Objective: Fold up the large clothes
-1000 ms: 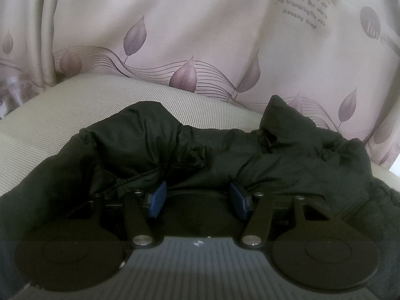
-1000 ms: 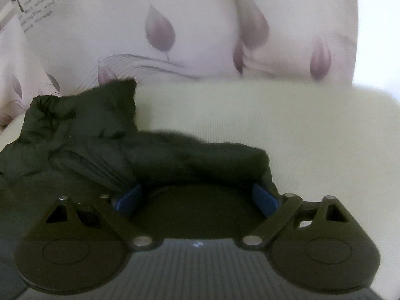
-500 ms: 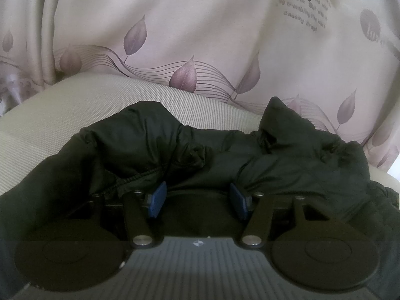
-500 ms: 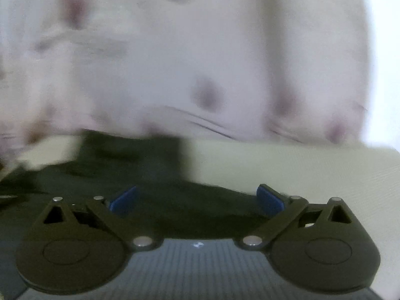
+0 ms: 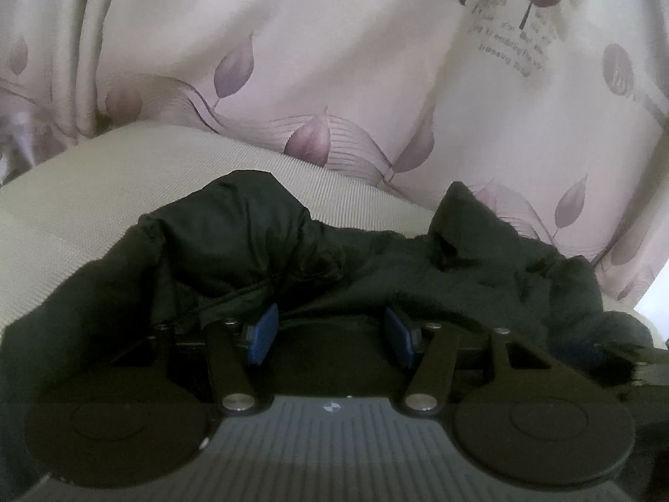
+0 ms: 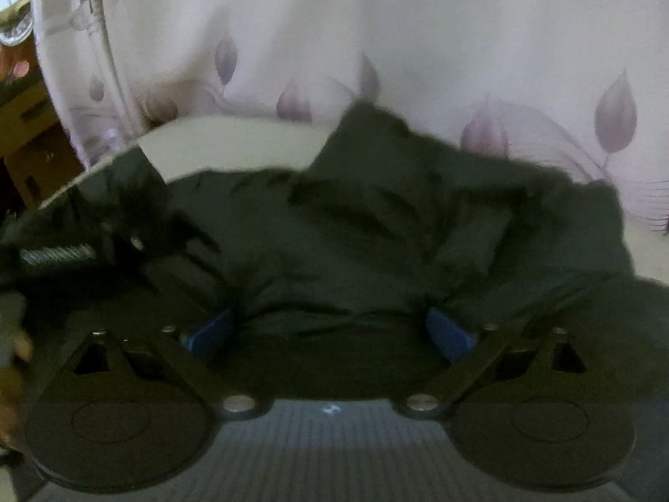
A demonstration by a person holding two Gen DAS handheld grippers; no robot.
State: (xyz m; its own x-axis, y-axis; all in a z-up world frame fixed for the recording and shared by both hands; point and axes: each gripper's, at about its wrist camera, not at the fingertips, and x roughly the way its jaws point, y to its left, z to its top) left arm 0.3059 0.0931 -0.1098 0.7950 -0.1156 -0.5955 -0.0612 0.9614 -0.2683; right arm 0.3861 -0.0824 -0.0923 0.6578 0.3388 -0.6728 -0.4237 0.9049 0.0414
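Note:
A large dark padded jacket [image 5: 376, 267] lies crumpled on a cream bed surface [image 5: 104, 192]. My left gripper [image 5: 332, 330] is open, its blue pads [image 5: 263, 328] apart, with jacket fabric lying between and over them. In the right wrist view the jacket [image 6: 376, 226] fills the middle. My right gripper [image 6: 330, 330] is open wide, blue pads [image 6: 449, 332] far apart, with fabric between them. The other gripper [image 6: 62, 255] shows at the left of the right wrist view, resting in the jacket.
A pale curtain with purple leaf print [image 5: 334, 62] hangs close behind the bed; it also shows in the right wrist view [image 6: 418, 42]. Brown furniture [image 6: 25, 134] stands at the far left past the curtain edge. Bare bed surface [image 6: 234, 142] lies behind the jacket.
My right gripper has swung left from the jacket's right end towards its middle, with blur on the way. The left gripper has stayed nearly still; the jacket's right side shifted.

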